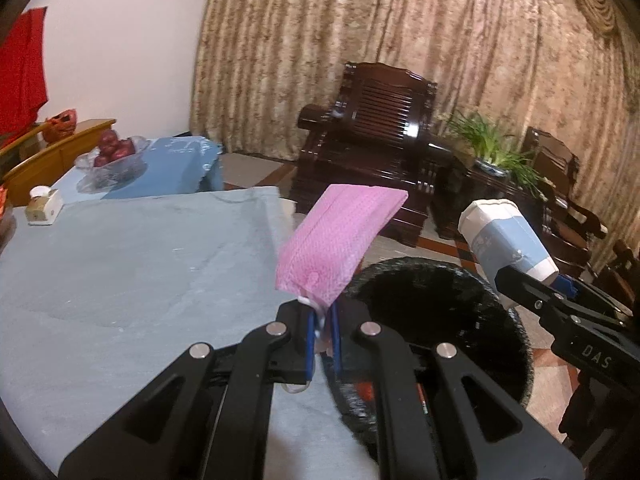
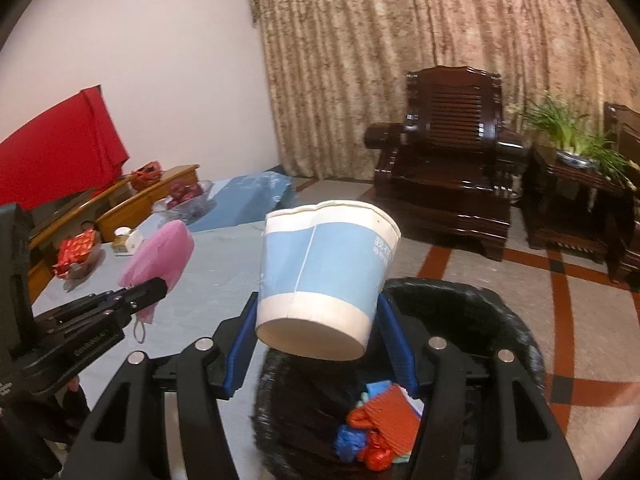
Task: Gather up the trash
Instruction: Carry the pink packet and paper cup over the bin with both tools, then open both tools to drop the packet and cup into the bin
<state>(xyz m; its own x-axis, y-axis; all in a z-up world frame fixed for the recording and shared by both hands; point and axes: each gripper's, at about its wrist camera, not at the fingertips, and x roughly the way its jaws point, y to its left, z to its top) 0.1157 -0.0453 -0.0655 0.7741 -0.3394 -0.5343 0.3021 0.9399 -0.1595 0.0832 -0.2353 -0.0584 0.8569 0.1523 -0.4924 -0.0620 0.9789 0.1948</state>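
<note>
My left gripper (image 1: 323, 342) is shut on a pink face mask (image 1: 340, 240), held up at the table's right edge beside the black trash bin (image 1: 508, 320). The mask also shows in the right wrist view (image 2: 160, 256). My right gripper (image 2: 316, 344) is shut on a blue and white paper cup (image 2: 324, 268), held over the black bin (image 2: 500, 320). The cup also shows in the left wrist view (image 1: 504, 240), over the bin's far right rim. Red and blue scraps (image 2: 376, 428) lie inside the bin.
A table with a light blue cloth (image 1: 140, 264) lies to the left, with a tissue box (image 1: 42, 206) and a glass bowl of red fruit (image 1: 114, 156) at its far end. A dark wooden armchair (image 1: 372, 148) and a potted plant (image 1: 496, 148) stand behind the bin.
</note>
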